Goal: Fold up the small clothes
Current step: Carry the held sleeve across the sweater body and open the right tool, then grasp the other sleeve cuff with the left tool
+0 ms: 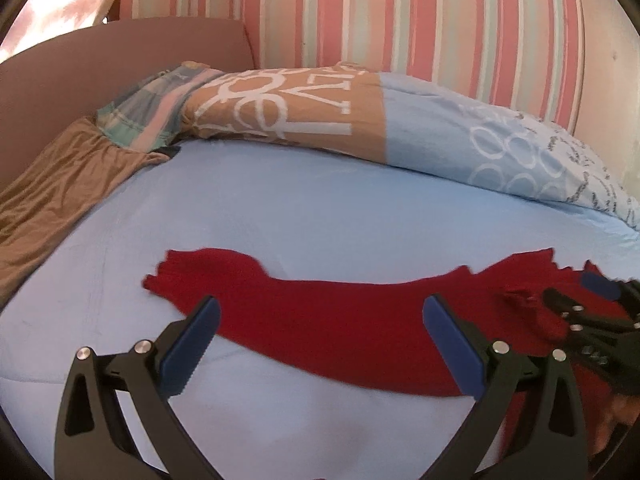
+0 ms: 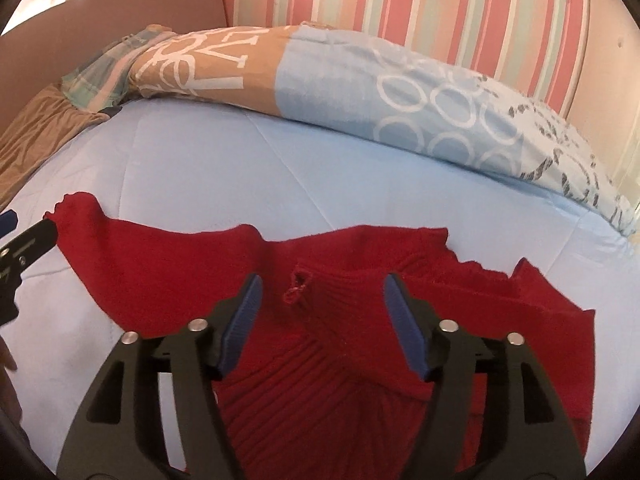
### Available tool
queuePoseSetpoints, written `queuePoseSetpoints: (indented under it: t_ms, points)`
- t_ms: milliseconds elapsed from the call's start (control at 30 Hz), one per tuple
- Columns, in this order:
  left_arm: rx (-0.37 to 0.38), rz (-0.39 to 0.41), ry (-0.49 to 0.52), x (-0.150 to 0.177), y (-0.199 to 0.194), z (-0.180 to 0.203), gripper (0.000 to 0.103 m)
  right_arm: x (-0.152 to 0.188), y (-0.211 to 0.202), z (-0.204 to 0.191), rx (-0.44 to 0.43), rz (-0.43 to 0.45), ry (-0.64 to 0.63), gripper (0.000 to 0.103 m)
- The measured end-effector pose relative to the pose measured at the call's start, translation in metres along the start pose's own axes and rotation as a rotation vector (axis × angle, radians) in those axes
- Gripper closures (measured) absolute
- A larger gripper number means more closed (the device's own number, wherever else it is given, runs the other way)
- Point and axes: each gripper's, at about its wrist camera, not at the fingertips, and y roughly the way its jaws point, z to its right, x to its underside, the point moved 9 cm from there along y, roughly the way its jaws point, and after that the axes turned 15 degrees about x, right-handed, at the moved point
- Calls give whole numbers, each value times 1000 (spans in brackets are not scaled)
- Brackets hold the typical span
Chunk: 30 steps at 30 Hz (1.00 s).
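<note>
A small red knit sweater (image 1: 340, 320) lies flat on the light blue bed sheet (image 1: 320, 208). In the left wrist view one sleeve stretches to the left, its cuff near the sheet's left side. My left gripper (image 1: 320, 320) is open and empty, its blue pads just above that sleeve. In the right wrist view the sweater's (image 2: 340, 320) ribbed collar and body lie below my right gripper (image 2: 322, 300), which is open and empty over the neck area. The right gripper also shows at the right edge of the left wrist view (image 1: 576, 304), above the sweater's body.
A folded duvet (image 1: 360, 120) in tan and light blue with white letters and rings lies along the far side of the bed. A brown fabric (image 1: 60, 192) drapes at the left. A pink striped wall (image 1: 400, 12) stands behind.
</note>
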Motion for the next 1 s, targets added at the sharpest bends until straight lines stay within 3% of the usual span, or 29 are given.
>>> queuePoseSetpoints:
  t_ms: [433,1000]
  points:
    - [-48,-9,-5,-7,-2,-67,2,-10,-13,-16,10,-6,45,3]
    - [-11,-74,-76,-3,21,-165,2,2,-1,-27,-24,-48,59,3]
